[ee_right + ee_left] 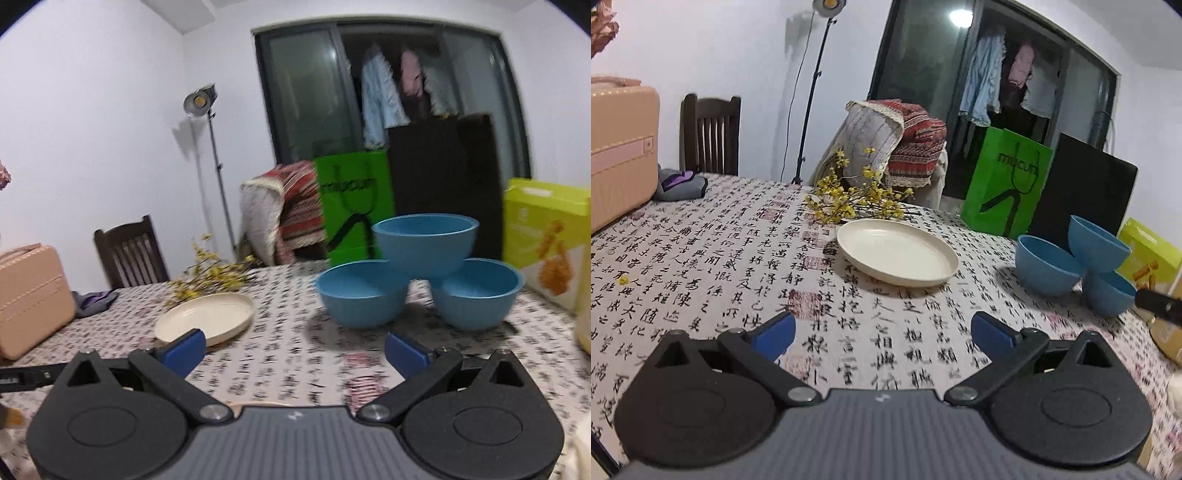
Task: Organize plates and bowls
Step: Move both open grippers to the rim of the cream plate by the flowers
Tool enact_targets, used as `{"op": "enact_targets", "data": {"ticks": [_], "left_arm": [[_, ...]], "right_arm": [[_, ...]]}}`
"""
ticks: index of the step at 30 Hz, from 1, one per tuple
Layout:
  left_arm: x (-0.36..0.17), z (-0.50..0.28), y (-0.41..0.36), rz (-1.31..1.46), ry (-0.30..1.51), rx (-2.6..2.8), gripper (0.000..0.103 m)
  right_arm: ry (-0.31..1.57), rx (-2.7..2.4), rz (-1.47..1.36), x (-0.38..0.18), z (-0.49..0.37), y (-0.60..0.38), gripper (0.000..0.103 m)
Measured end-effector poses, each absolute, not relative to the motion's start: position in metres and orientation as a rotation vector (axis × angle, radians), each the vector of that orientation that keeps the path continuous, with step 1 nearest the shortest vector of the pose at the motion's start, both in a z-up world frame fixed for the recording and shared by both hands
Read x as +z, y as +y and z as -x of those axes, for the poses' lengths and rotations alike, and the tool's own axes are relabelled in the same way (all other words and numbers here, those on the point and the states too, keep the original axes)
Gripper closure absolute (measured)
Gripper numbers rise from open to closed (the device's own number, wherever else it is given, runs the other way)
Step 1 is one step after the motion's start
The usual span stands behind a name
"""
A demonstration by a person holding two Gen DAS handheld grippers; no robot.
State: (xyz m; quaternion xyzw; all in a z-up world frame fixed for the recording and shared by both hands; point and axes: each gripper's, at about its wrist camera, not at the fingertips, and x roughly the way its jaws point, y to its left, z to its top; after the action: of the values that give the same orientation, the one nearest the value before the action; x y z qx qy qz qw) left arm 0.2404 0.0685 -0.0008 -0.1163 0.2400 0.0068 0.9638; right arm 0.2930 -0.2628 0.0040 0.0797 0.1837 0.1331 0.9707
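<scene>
A cream plate lies on the calligraphy-print tablecloth, ahead of my left gripper, which is open and empty. Three blue bowls stand to the right: two on the table and a third resting on top of them. In the right wrist view my right gripper is open and empty, just short of the bowls: left bowl, right bowl, top bowl. The plate lies to its left, partly behind the left finger.
Yellow flower sprigs lie behind the plate. A pink case stands at the left, a green paper bag and a black board at the back, a yellow-green box at the right. A chair stands behind the table.
</scene>
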Motion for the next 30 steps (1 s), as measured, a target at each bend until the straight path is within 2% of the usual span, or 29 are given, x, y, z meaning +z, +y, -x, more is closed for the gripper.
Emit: {"op": "enact_targets", "data": {"ticks": [18, 30], "left_arm": [[0.014, -0.328, 0.116, 0.325, 0.569, 0.097, 0.0], [0.012, -0.388, 0.128, 0.314, 0.592, 0.164, 0.0]], "right_arm": [[0.586, 0.385, -0.234, 0.029, -0.401, -0.202, 0.002], [0.698, 0.393, -0.239, 0.02, -0.472, -0.158, 0.009]]}}
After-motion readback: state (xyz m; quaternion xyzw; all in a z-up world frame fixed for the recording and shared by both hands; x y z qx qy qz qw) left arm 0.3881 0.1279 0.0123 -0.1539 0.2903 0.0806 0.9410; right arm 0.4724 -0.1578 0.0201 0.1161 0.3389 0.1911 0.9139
